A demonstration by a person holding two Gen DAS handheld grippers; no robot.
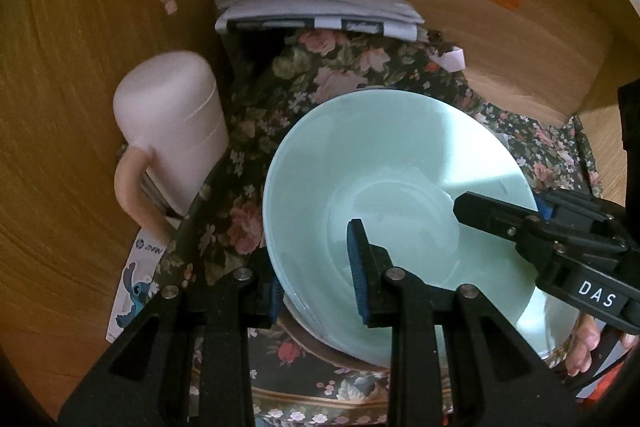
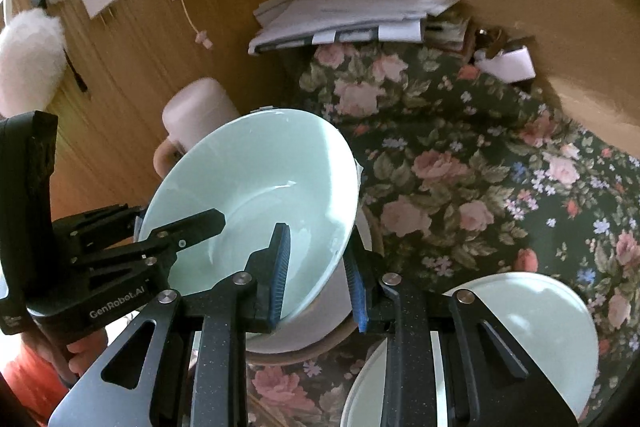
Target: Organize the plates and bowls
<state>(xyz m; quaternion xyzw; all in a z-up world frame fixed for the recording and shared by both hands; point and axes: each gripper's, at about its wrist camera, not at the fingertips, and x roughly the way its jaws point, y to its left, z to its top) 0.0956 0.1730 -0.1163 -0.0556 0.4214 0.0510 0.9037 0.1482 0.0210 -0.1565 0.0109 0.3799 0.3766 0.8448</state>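
A pale mint-green bowl (image 1: 400, 195) is held tilted over a stack of white plates (image 2: 320, 327) on a round mat. My left gripper (image 1: 316, 287) straddles the bowl's left rim, one blue pad inside and one outside, with a gap between pads and rim. My right gripper (image 2: 316, 279) straddles the opposite rim (image 2: 344, 239) the same way, with its jaws apart. Each gripper shows in the other's view: the right one (image 1: 520, 223) and the left one (image 2: 160, 235). A second pale green bowl (image 2: 540, 327) sits on a white plate at the lower right of the right wrist view.
A flowered dark tablecloth (image 2: 460, 155) covers the table. A pink jug with a handle (image 1: 172, 131) stands left of the bowl. A pile of papers (image 1: 316, 3) lies at the back against the wooden wall. A sticker card (image 1: 132, 287) lies at the left edge.
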